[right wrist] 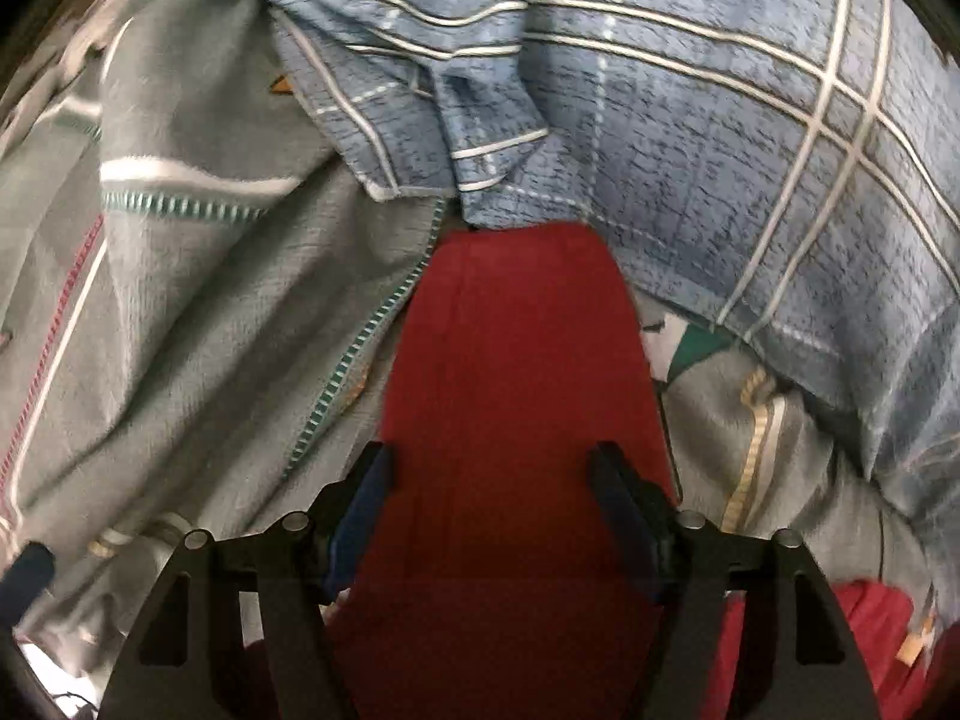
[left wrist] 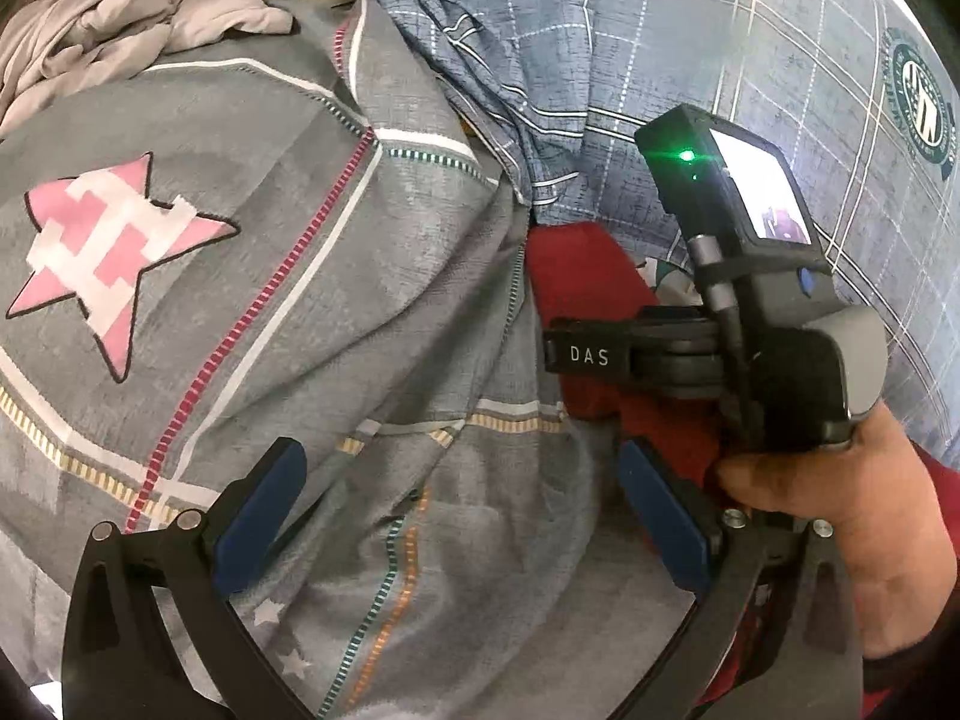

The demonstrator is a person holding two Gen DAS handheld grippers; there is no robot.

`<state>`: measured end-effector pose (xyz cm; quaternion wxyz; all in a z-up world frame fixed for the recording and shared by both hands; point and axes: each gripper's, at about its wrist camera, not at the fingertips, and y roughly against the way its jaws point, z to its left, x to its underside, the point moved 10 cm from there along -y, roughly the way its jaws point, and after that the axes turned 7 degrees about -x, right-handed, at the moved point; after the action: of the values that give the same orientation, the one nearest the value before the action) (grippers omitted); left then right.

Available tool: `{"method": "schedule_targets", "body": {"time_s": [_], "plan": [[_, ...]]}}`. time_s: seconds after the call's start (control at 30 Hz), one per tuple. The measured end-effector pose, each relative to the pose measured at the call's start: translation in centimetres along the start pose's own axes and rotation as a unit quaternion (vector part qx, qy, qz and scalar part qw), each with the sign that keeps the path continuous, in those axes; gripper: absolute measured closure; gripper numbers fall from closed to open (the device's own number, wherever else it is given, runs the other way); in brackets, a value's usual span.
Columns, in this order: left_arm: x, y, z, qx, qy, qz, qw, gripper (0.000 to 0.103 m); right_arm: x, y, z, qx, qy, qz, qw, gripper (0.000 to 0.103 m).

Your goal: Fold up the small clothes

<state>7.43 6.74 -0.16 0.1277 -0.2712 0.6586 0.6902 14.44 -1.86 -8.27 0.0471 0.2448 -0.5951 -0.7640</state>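
A red garment (right wrist: 510,372) lies flat on the bedding, a long strip running away from me in the right wrist view. It also shows in the left wrist view (left wrist: 585,276), partly hidden behind the right gripper's body (left wrist: 750,330). My right gripper (right wrist: 492,468) is open, its fingers either side of the red cloth just above it. My left gripper (left wrist: 462,468) is open and empty over the grey bedsheet (left wrist: 300,300), to the left of the red garment.
A blue checked quilt (right wrist: 720,138) is bunched at the far end and right of the red garment. A pile of beige clothes (left wrist: 90,36) lies at the far left. The grey sheet has a pink star (left wrist: 114,252).
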Motion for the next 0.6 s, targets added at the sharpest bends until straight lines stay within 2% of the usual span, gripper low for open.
{"method": "schedule_targets", "body": {"time_s": [0.03,0.1,0.23,0.37,0.43,0.6], "plan": [[0.0,0.0,0.0,0.0,0.001,0.001,1.0,0.0,0.0,0.1,0.1,-0.004,0.002,-0.005,1.0,0.061],[-0.1,-0.2,0.1,-0.001,0.002,0.003,1.0,0.0,0.3,0.7,0.3,-0.017,-0.001,-0.011,1.0,0.094],[-0.4,-0.1,0.3,-0.001,0.018,0.006,0.9998,0.0,0.8,3.7,-0.4,-0.015,-0.008,-0.039,0.999,0.094],[-0.8,0.4,0.1,0.005,0.018,0.002,0.9998,0.0,1.8,8.1,-1.2,-0.038,-0.027,-0.08,0.996,0.095],[-0.9,0.9,-0.1,0.006,0.017,-0.002,0.9998,0.0,2.6,11.1,-1.7,-0.053,-0.035,-0.109,0.992,0.099],[-1.4,1.8,-1.2,0.015,0.012,-0.013,0.9997,0.0,5.0,20.6,-4.6,-0.092,-0.078,-0.204,0.972,0.099]]}}
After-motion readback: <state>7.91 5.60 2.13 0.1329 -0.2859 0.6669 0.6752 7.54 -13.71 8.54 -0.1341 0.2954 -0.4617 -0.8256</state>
